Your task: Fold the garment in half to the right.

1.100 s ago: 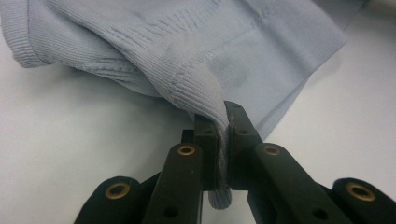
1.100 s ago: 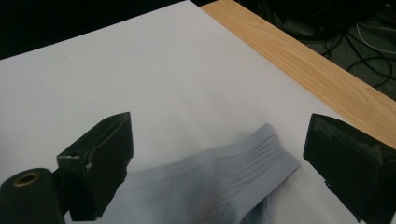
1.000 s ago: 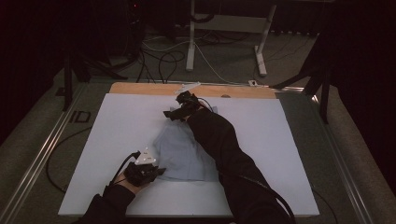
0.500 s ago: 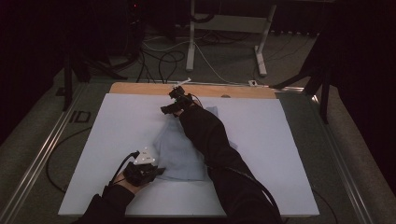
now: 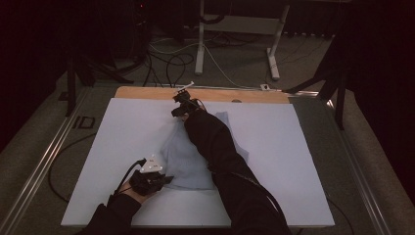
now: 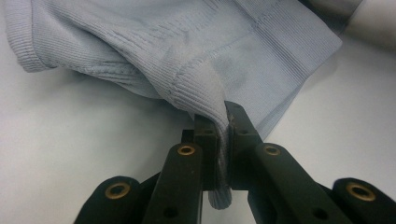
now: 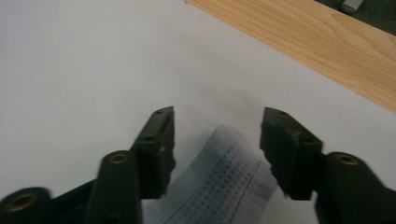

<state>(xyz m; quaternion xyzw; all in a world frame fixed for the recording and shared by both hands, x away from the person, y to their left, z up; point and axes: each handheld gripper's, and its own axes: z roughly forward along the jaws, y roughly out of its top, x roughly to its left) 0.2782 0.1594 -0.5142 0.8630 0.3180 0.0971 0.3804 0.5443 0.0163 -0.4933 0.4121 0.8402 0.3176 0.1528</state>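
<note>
Your left gripper (image 6: pixel 223 140) pinching a ribbed fold of the pale blue knit garment (image 6: pixel 196 51), the rest spreading beyond its jaws, your right gripper (image 7: pixel 217 140) spread wide, a knit edge between its jaws, wooden table edge (image 7: pixel 299 42) beyond.

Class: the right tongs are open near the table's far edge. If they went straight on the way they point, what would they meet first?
Probably the white sheet just beyond the right tongs, then the wooden strip; depth is unclear.

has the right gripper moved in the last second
Yes. In the high view the right gripper has gone farther from the person, up to the wooden strip at the table's far edge, its jaws now open over the light blue garment.
</note>
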